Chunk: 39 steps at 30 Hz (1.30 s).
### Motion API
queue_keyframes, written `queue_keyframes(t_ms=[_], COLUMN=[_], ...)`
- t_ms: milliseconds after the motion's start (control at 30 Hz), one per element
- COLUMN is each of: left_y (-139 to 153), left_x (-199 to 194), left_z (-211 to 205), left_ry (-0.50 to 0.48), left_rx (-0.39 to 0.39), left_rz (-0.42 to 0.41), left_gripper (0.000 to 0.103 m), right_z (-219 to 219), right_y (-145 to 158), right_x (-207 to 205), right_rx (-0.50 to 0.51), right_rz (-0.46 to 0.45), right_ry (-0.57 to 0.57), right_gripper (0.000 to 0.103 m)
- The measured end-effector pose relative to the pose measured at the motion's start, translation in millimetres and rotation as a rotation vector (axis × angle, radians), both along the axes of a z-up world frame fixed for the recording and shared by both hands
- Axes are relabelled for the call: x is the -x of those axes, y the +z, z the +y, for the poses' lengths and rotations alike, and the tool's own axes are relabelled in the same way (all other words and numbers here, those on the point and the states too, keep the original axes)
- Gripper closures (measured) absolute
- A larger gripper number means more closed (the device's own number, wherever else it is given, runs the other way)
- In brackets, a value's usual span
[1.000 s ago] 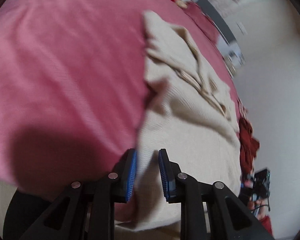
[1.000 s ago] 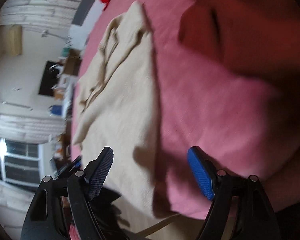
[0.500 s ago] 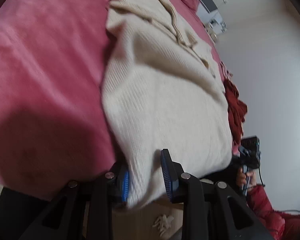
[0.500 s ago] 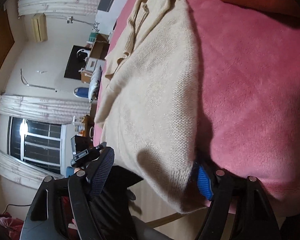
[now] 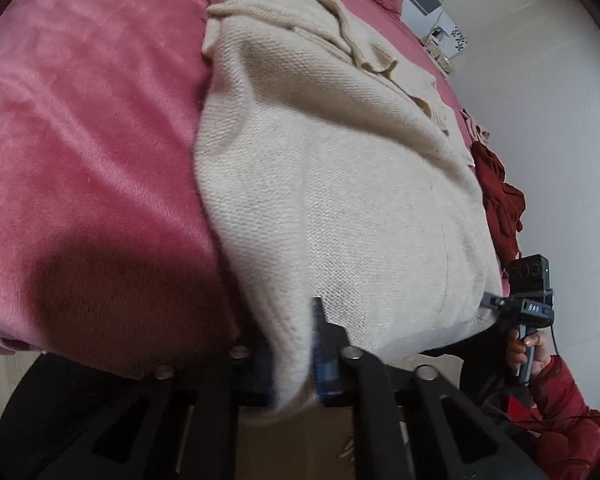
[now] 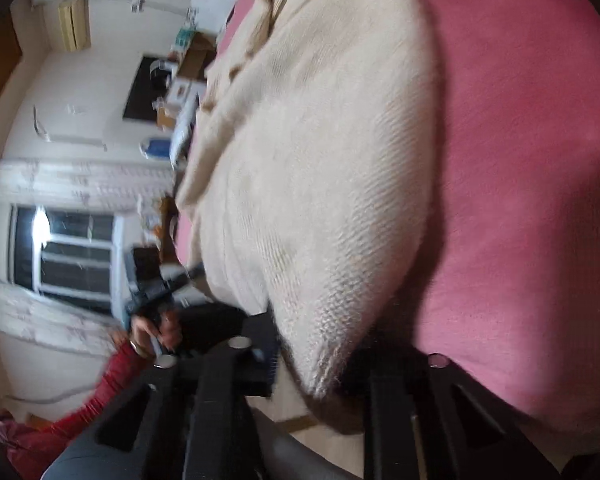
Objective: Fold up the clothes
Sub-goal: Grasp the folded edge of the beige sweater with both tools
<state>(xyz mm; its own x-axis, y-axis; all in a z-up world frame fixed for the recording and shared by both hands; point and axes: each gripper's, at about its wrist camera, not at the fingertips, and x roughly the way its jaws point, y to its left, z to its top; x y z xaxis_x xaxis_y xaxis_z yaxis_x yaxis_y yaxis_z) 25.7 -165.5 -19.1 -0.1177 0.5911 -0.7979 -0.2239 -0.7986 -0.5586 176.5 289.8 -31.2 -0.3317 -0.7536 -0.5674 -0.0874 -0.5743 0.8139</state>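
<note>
Cream sweater [image 5: 340,184] lies flat on the pink bed [image 5: 80,140]. Left gripper [image 5: 294,354] pinches its near hem; right gripper [image 6: 320,364] is closing on the other corner. Lift both evenly, I'd say.

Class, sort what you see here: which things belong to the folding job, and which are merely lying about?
In the job: cream knitted sweater; left gripper and right gripper, both pinching its near hem; pink blanket beneath.

Lying about: dark red garment; window; cardboard boxes.
</note>
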Motion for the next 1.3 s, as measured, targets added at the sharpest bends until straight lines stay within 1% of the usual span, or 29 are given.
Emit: queue_keyframes(t_ms=[67, 100, 233, 300, 433, 500, 533, 567, 633, 733, 767, 833, 900, 933, 967, 1033, 1133, 1167, 1233, 1267, 1300], left_y=[0, 4, 25, 36, 50, 48, 45, 41, 32, 26, 25, 18, 10, 7, 5, 1, -7, -7, -9, -10, -13], left_x=[2, 1, -12, -20, -34, -38, -39, -39, -35, -26, -22, -18, -15, -17, -16, -15, -17, -17, -17, -16, -14], left_z=[0, 0, -1, -8, -30, -34, -33, -31, -28, -19, -16, -10, -7, -11, -8, -3, -6, -8, -12, -13, -13], left_ry=[-0.015, -0.028, -0.082, -0.061, 0.073, 0.114, 0.125, 0.135, 0.152, 0.159, 0.161, 0.17, 0.176, 0.171, 0.168, 0.162, 0.169, 0.177, 0.198, 0.212, 0.216], left_rx=[-0.018, -0.046, -0.16, -0.237, -0.485, -0.538, -0.547, -0.541, -0.515, -0.449, -0.429, -0.358, -0.275, -0.23, -0.2, -0.14, -0.095, -0.091, -0.081, -0.075, -0.071], left_rz=[-0.03, -0.033, -0.02, 0.0, 0.025, 0.02, 0.008, -0.006, -0.049, -0.08, -0.089, -0.102, -0.115, -0.117, -0.12, -0.125, -0.135, -0.136, -0.133, -0.129, -0.134], left_gripper=[0.099, 0.099, 0.099, 0.099, 0.099, 0.099, 0.099, 0.099, 0.099, 0.099, 0.099, 0.099, 0.099, 0.099, 0.099, 0.098, 0.093, 0.093, 0.09, 0.09, 0.09], right_z=[-10, -12, -13, -11, -2, 2, 2, 1, 0, -3, -4, -8, -14, -15, -17, -13, -10, -9, -9, -10, -13], right_y=[2, 4, 21, 31, 48, 50, 48, 45, 33, 14, 11, 8, 5, 2, 0, -5, -10, -11, -11, -9, -7], right_x=[3, 4, -2, -7, -18, -20, -20, -19, -13, 1, 7, 19, 29, 31, 33, 33, 31, 28, 23, 22, 21], right_rx=[-0.024, -0.022, 0.052, 0.099, 0.264, 0.307, 0.312, 0.304, 0.253, 0.148, 0.105, 0.015, -0.087, -0.114, -0.132, -0.131, -0.094, -0.083, -0.074, -0.077, -0.086], right_rz=[0.002, 0.01, 0.064, 0.09, 0.184, 0.202, 0.195, 0.18, 0.115, 0.006, -0.014, -0.039, -0.065, -0.074, -0.088, -0.103, -0.096, -0.092, -0.077, -0.064, -0.04], right_ry=[0.034, 0.039, 0.018, -0.001, -0.09, -0.128, -0.137, -0.141, -0.137, -0.12, -0.111, -0.064, -0.007, 0.01, 0.023, 0.021, -0.018, -0.035, -0.059, -0.063, -0.053], right_gripper=[0.092, 0.092, 0.092, 0.092, 0.092, 0.092, 0.092, 0.092, 0.092, 0.092, 0.089, 0.088, 0.084, 0.084, 0.081, 0.079, 0.075, 0.072, 0.065, 0.058, 0.048])
